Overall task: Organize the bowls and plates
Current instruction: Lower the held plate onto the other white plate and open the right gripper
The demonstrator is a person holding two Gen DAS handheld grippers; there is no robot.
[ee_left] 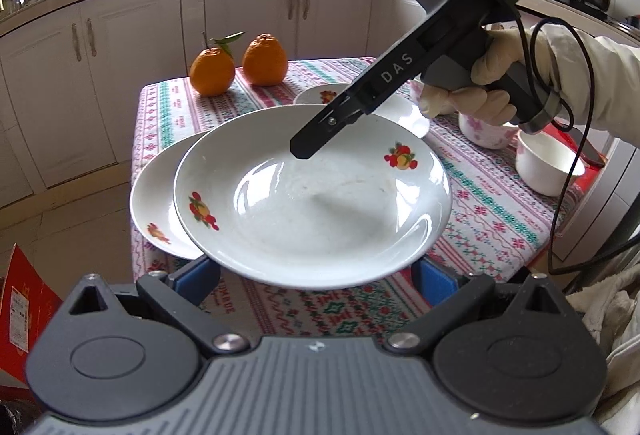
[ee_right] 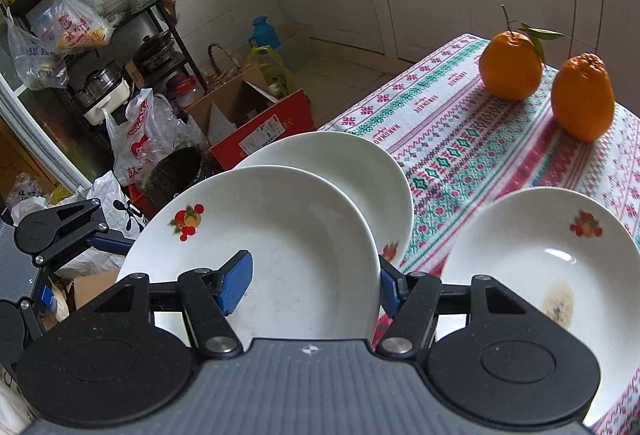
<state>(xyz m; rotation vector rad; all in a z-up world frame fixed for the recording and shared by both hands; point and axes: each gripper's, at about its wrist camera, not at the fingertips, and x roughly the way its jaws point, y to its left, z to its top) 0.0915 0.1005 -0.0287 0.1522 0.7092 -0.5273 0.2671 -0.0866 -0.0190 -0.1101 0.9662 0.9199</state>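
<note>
A white deep plate with fruit prints (ee_left: 312, 195) is lifted above the patterned tablecloth (ee_left: 500, 211). It overlaps a second plate (ee_left: 156, 203) at the table's left edge. My right gripper (ee_right: 312, 283) is wide open around this plate's (ee_right: 260, 247) far rim, one blue pad (ee_right: 236, 283) over the inside, the other outside. My left gripper (ee_left: 316, 275) is open, its blue pads either side of the near rim under the plate. A third plate (ee_right: 536, 267) with a brown stain lies to the right of the lifted one.
Two oranges (ee_left: 240, 65) stand at the table's far end. A pink floral cup (ee_left: 486, 131) and a white bowl (ee_left: 546, 165) sit on the right. Boxes, bags and a shelf rack (ee_right: 100, 47) crowd the floor to the left. Cabinets (ee_left: 248, 7) run behind.
</note>
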